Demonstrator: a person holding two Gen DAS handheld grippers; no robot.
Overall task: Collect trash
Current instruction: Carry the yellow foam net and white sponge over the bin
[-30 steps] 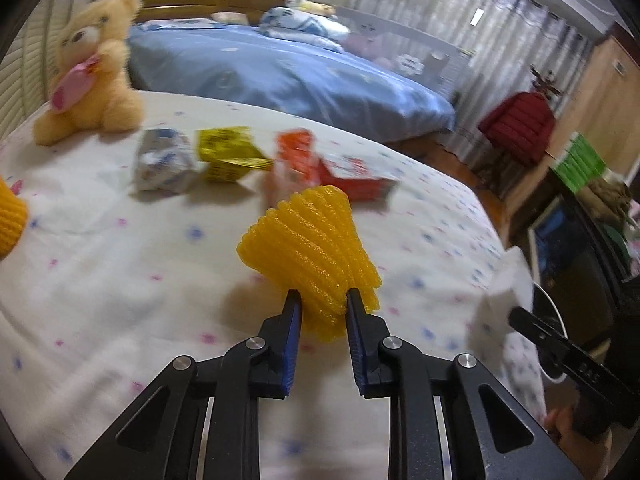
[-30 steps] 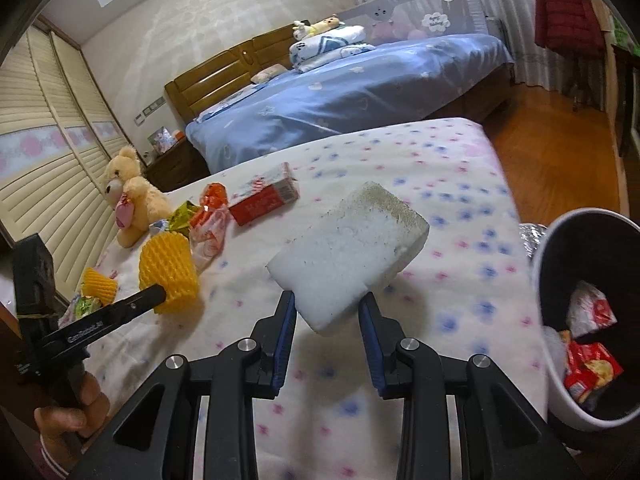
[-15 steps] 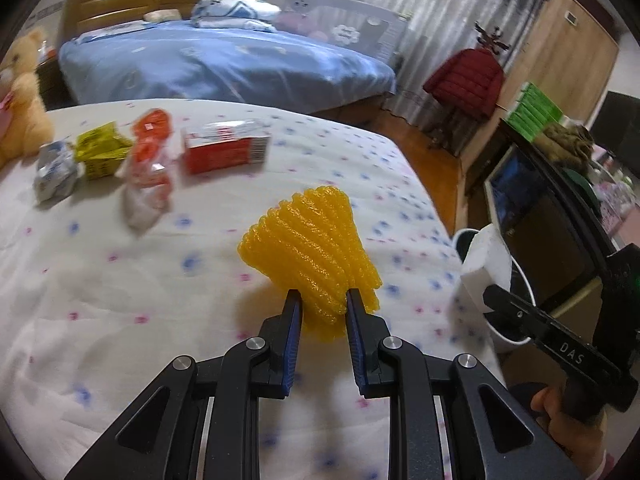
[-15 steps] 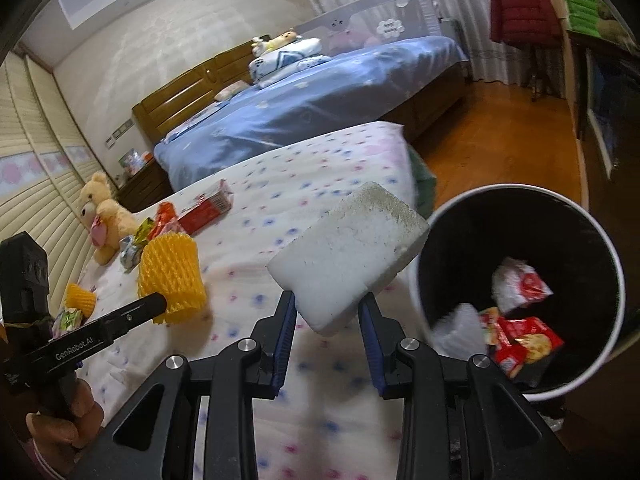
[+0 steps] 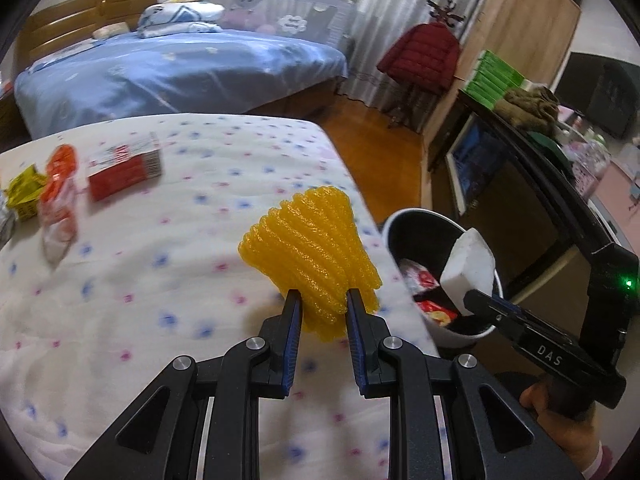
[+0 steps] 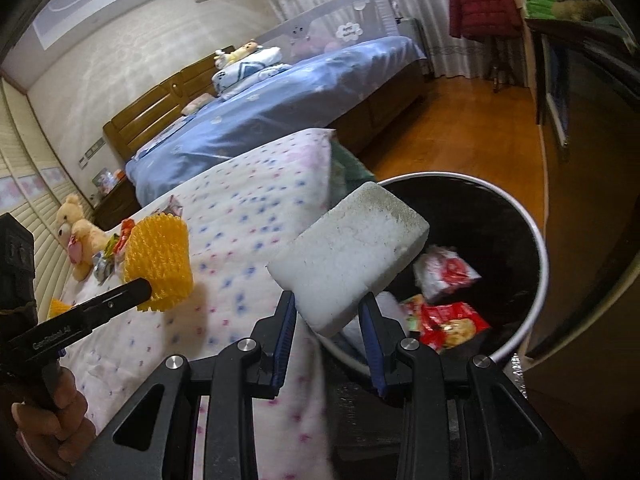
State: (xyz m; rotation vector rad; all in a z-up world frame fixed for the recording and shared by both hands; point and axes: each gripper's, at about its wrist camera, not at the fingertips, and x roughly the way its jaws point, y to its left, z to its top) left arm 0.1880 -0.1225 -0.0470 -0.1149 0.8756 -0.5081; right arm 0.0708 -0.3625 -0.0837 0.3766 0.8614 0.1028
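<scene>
Swung both loads over toward the bin (image 6: 536,280) at 3 o'clock, right gripper (image 6: 328,312) jaws clamped on white foam block (image 6: 352,256) above its rim, left gripper (image 5: 320,316) pinching yellow foam net (image 5: 312,256) over the bed (image 5: 120,300), so drop-off looks close.

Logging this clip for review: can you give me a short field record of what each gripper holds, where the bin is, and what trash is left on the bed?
left gripper: shut on yellow foam net, over the bed edge
right gripper: shut on white foam block, at the bin's near rim
bin: on the floor beside the bed, holding red and white wrappers
spotted bedsheet: red box, orange wrapper, yellow packet remain
teddy bear: far end of bed
</scene>
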